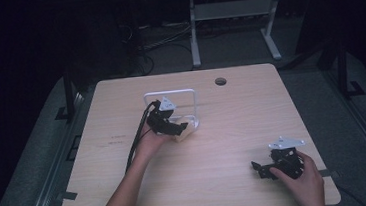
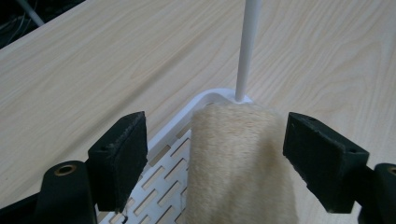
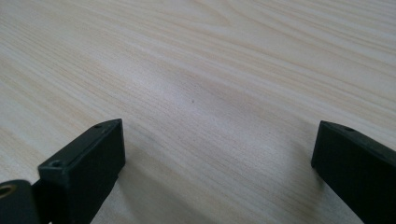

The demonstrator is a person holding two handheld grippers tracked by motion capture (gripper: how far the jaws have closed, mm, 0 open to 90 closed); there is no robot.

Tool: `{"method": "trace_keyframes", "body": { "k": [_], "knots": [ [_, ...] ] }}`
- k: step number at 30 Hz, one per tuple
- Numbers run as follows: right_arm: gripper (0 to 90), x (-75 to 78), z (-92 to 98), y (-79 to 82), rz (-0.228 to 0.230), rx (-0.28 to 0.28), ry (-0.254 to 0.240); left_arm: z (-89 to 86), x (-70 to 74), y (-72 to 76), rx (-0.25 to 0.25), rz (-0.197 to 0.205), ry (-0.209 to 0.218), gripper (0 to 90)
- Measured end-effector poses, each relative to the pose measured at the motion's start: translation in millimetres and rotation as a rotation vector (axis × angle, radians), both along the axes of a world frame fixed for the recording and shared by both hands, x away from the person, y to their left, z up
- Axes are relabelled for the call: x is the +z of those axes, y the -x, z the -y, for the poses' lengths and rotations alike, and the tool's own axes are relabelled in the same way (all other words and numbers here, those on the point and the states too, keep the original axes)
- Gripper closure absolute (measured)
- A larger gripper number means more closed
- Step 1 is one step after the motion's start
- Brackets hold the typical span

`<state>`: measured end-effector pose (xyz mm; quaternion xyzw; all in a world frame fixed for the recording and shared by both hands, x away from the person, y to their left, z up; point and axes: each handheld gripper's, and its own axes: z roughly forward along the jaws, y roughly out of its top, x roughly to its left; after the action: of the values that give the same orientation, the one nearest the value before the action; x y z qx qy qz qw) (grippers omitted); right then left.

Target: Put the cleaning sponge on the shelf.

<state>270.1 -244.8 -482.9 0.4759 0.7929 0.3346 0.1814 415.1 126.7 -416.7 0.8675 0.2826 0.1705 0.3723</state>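
A beige plush cloth (image 2: 238,163) lies rolled on the slotted white base of a small rack (image 2: 187,112), its end against the rack's thin upright rod (image 2: 246,51). My left gripper (image 2: 215,128) straddles the cloth with its jaws wide; a clear gap shows at the left pad (image 2: 123,154), and the right pad sits just at the cloth's edge. From above, the left gripper (image 1: 179,127) is at the rack (image 1: 170,92) in the table's middle, over the cloth (image 1: 183,133). My right gripper (image 1: 258,170) rests open near the front right; its jaws (image 3: 217,140) frame bare wood.
The light wooden table (image 1: 225,144) has a round cable hole (image 1: 221,81) near its far edge. A black cable (image 1: 136,139) trails from the left gripper along the forearm. Dark floor and a white desk frame (image 1: 234,23) lie beyond the table.
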Motion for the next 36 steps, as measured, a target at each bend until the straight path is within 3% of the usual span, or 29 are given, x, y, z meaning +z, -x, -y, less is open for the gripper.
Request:
{"method": "trace_keyframes", "body": {
  "k": [8,14,21,26,36],
  "knots": [
    [2.6,0.0,0.0,-0.1,0.001,0.001,0.000,-7.7,12.9,12.6,0.000,0.012,0.003,24.3],
    [2.6,0.0,0.0,0.0,0.000,0.000,0.000,-19.4,22.6,27.9,-0.015,0.006,0.021,36.3],
    [2.6,0.0,0.1,-0.1,0.003,0.002,0.001,-24.6,23.9,49.0,-0.063,-0.024,0.029,67.4],
    [2.6,0.0,0.1,-0.1,0.000,0.002,0.001,-25.6,15.1,57.8,-0.096,-0.078,0.045,89.7],
    [2.6,0.0,0.0,0.0,0.001,0.001,0.000,-8.0,-20.0,59.8,-0.132,-0.150,0.002,89.8]
  ]
}}
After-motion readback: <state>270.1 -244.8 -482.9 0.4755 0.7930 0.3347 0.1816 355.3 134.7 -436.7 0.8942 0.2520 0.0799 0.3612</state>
